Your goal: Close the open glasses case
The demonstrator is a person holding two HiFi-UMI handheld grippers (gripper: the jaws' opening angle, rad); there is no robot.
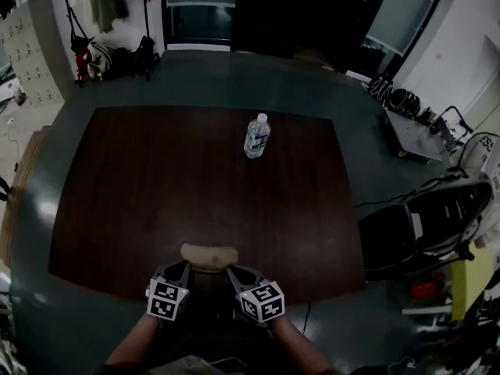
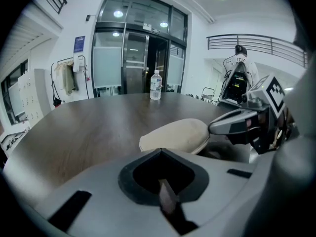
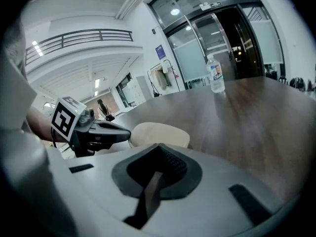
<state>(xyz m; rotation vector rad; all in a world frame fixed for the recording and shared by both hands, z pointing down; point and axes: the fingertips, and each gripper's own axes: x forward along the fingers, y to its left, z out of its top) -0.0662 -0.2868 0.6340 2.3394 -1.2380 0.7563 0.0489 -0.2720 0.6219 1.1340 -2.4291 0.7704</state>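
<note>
A beige glasses case lies near the table's front edge, its rounded lid raised and a dark hollow behind it on my side. My left gripper sits just left of the case and my right gripper just right of it, both pointing inward at the case. Seen from the left gripper view, the right gripper's tip rests at the lid's right end. From the right gripper view, the left gripper's tip is beside the lid. Both grippers are shut with nothing between their jaws.
A clear water bottle stands upright at the far middle of the dark wooden table. Off the table's right side are a dark chair and cables. Coat racks stand at the far left wall.
</note>
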